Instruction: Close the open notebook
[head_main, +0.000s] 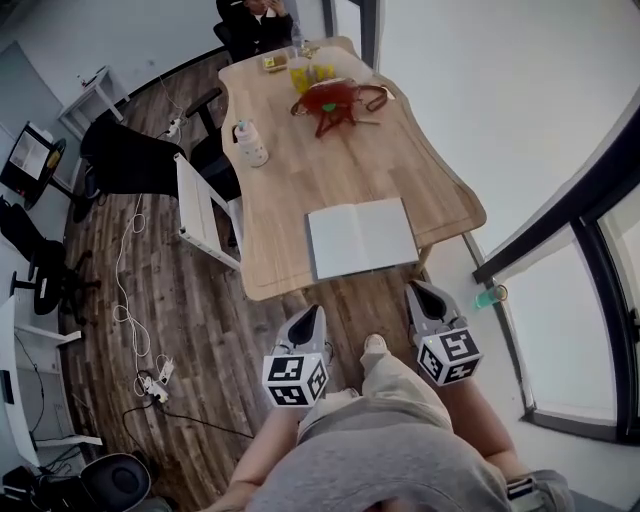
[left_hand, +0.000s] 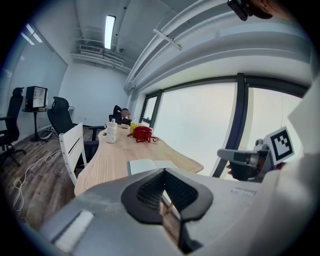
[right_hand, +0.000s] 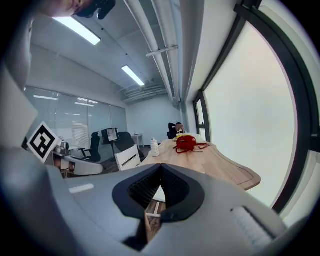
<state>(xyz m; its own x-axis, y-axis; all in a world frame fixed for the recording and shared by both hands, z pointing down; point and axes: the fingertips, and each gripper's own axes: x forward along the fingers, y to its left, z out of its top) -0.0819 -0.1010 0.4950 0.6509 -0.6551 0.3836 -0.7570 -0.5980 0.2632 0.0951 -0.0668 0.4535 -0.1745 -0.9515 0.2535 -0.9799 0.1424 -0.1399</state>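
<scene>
left claw (head_main: 314, 314) and right claw (head_main: 416, 291), both closed, near open notebook (head_main: 361, 238).

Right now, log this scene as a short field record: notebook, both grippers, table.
notebook: open, flat, at the near end of the wooden table
left gripper: shut, empty, short of the table
right gripper: shut, empty, short of the table
other items: red bundle, white bottle, farther up
task status: not started

It was an office: a long wooden meeting table (head_main: 300, 150) stood beside tall windows (left_hand: 200, 125), with black swivel chairs (head_main: 125, 155), a monitor (head_main: 30, 155), cables (head_main: 125, 300) trailing over the wood floor (head_main: 210, 330), and strip lights (left_hand: 109, 31) overhead.
</scene>
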